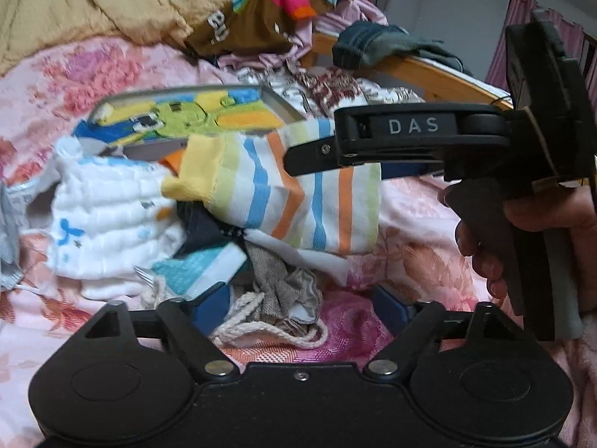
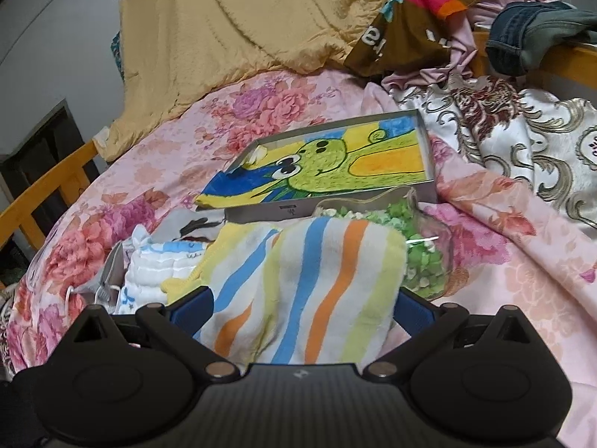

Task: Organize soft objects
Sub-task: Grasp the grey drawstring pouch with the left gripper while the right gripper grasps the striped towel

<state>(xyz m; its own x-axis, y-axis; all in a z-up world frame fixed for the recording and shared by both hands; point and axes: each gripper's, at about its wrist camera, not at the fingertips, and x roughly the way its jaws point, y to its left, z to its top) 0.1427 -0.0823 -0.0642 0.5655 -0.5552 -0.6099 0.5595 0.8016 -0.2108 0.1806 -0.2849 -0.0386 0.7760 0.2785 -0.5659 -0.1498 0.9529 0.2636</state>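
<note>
A striped towel [image 2: 298, 291] in white, blue, orange and yellow lies between the blue fingers [image 2: 192, 313] of my right gripper [image 2: 302, 317], which is closed on it and holds it above the bed. The same towel [image 1: 294, 201] shows in the left wrist view, hanging from the right gripper [image 1: 317, 156]. Under it is a pile of soft things: a white quilted cloth [image 1: 108, 216], a teal and white piece [image 1: 201, 268] and a grey drawstring cloth [image 1: 283, 298]. My left gripper [image 1: 298, 306] is open over the grey cloth. A metal tray [image 2: 425, 138] holds a green cartoon towel [image 2: 328, 164].
The pink flowered bedspread [image 2: 149, 171] covers the bed. A tan blanket [image 2: 242, 26], a brown bright-coloured garment [image 1: 257, 18], jeans [image 1: 377, 44] on the wooden bed rail [image 1: 440, 74] and a patterned white cloth [image 2: 522, 142] lie at the back. A bag of green bits [image 2: 421, 257] lies by the tray.
</note>
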